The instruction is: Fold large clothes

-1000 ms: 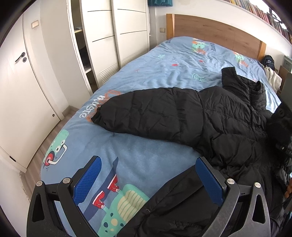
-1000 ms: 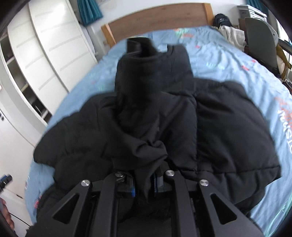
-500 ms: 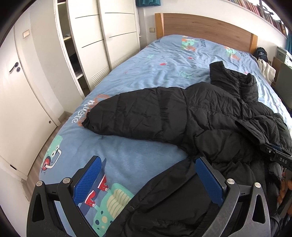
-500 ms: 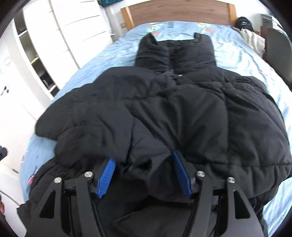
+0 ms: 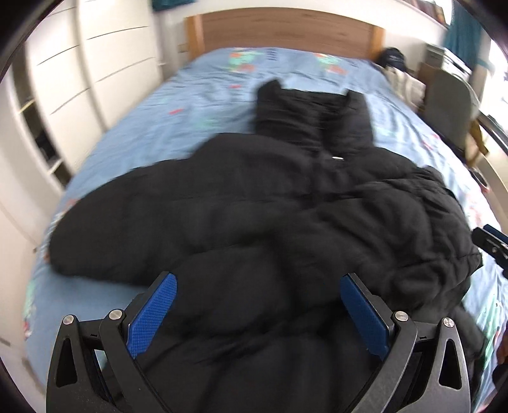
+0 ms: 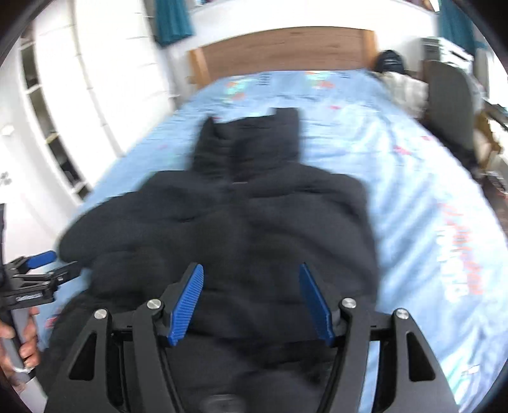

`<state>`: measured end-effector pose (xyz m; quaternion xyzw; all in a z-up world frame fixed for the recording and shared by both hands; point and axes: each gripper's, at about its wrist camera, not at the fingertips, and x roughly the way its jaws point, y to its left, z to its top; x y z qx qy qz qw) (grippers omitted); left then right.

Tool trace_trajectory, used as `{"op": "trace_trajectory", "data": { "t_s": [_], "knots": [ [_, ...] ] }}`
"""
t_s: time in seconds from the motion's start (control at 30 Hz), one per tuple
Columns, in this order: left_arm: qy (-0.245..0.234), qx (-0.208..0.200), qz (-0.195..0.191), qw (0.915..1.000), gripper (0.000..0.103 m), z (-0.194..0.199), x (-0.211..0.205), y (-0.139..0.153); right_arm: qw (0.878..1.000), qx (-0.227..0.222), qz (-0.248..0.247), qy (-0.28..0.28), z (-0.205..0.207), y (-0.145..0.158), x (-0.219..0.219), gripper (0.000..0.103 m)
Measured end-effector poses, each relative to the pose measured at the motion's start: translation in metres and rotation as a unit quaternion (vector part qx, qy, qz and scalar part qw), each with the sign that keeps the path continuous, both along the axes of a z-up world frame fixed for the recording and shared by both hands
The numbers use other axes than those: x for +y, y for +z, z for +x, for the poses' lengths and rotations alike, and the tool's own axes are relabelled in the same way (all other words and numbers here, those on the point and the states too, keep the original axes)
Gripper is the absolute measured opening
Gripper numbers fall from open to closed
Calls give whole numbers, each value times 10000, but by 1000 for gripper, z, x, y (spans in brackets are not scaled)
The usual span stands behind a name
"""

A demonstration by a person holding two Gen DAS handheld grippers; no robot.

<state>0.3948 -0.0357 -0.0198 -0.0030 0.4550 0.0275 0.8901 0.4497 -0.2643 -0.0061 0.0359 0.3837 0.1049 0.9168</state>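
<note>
Meanwhile, a black puffer jacket lies spread on the blue bed, collar toward the wooden headboard, one sleeve stretched left, likely laid flat so it can be folded. Both tools hover over its near hem with jaws spread wide, gripping nothing: the left tool and the right tool, apparently poised to take hold.

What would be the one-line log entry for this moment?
left gripper: open, over black jacket | right gripper: open, over jacket | jacket: flat on bed, one sleeve folded in
</note>
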Motion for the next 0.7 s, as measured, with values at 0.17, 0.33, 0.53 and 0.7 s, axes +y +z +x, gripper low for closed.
{"op": "trace_trajectory", "data": {
  "t_s": [0.17,0.33,0.53,0.7],
  "knots": [
    [-185,155,-200,9995,101,51,-52,-30,9994,183,25,-307,24,-29,-28,62],
    [-75,387,-23,9992,103,82,-68,-80,9992,334,56,-192,35,-60,-26,62],
    [-361,376,-309,9982,103,74,-52,-103,9991,414,21,-60,38,-84,-27,62],
    [-579,704,-369,9952,103,72,-50,-100,9981,534,34,-299,31,-86,-39,62]
  ]
}}
